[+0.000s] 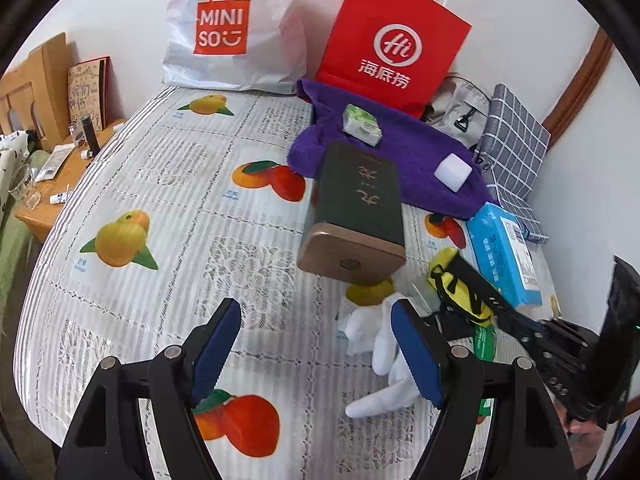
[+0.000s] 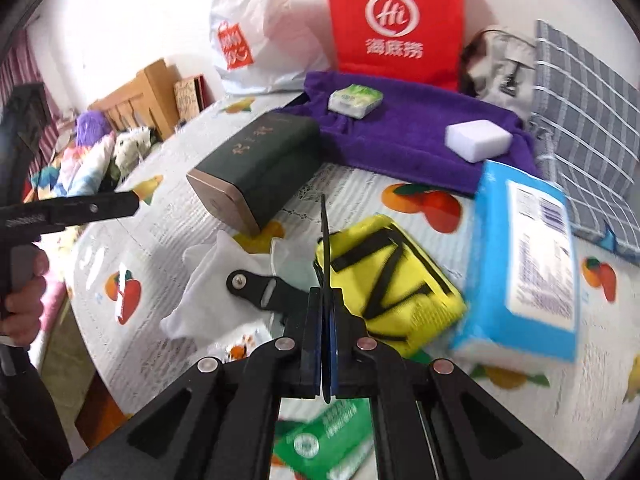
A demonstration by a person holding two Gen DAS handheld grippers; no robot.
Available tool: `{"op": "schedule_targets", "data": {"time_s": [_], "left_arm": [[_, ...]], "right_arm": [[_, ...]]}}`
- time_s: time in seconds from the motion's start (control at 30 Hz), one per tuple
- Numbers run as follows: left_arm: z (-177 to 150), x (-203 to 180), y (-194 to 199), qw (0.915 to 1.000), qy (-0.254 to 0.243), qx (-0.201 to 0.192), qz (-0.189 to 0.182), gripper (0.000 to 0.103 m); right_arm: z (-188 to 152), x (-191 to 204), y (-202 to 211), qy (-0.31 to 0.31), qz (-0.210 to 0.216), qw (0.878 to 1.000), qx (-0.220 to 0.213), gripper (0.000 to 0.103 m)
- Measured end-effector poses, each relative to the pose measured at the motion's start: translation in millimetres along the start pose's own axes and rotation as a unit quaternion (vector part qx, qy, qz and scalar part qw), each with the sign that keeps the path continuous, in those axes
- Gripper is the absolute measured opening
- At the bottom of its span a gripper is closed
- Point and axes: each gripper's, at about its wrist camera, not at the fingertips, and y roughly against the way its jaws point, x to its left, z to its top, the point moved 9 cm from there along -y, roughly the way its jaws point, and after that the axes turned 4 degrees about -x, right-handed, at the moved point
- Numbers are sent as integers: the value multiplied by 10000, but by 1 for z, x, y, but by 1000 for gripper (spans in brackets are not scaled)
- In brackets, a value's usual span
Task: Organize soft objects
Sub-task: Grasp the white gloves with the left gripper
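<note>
Two grippers are working over the fruit-print tablecloth (image 1: 132, 168). The right gripper (image 2: 325, 264) is standing fully clenched; a thin dark strap of the yellow pouch (image 2: 396, 280) is running between its pads, so it seems to be pinching this strap. The left gripper (image 1: 316, 344) is staying released, nothing between its fingers, just beside the white glove (image 1: 380, 344). Behind them are lying the dark green box (image 1: 356, 208), the blue tissue pack (image 2: 524, 264) and the purple towel (image 2: 408, 132).
</note>
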Motion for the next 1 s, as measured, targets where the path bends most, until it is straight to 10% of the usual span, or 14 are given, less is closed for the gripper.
{"op": "schedule_targets", "data": {"time_s": [0.5, 1.0], "left_arm": [[-41, -50, -31, 9976, -486, 474, 111, 76], [-64, -66, -67, 9946, -672, 762, 188, 62]], "right_arm": [[-86, -59, 79, -148, -722, 9970, -221, 3], [-125, -103, 47, -705, -820, 9940, -143, 5]]}}
